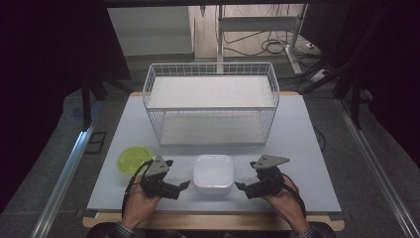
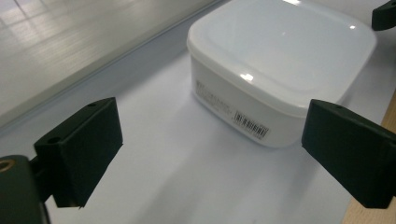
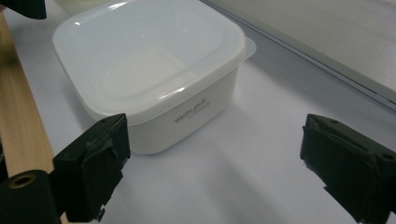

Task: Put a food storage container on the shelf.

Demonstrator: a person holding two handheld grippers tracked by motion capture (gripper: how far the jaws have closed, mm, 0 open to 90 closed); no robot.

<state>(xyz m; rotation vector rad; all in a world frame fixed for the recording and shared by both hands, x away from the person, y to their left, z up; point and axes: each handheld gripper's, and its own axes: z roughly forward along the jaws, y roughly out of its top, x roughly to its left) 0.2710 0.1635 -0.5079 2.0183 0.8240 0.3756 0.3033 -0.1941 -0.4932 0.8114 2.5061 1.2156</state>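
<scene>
A white square lidded container [image 1: 213,172] stands on the table near the front edge, between my two grippers. My left gripper [image 1: 178,173] is just to its left, open, with its jaws pointing at the box and apart from it. In the left gripper view the container [image 2: 280,60] lies ahead of the spread jaws of that gripper [image 2: 215,144], a barcode label on its side. My right gripper [image 1: 245,174] stands open just to the right of the box. In the right gripper view the container [image 3: 149,65] sits ahead and to the left of that gripper [image 3: 219,154], not touched.
A white wire basket [image 1: 213,69] with two shelves stands at the back middle of the pale table [image 1: 307,148]. A yellow-green bowl [image 1: 132,159] sits behind my left hand. The table's wooden front edge [image 3: 18,140] runs close to the box.
</scene>
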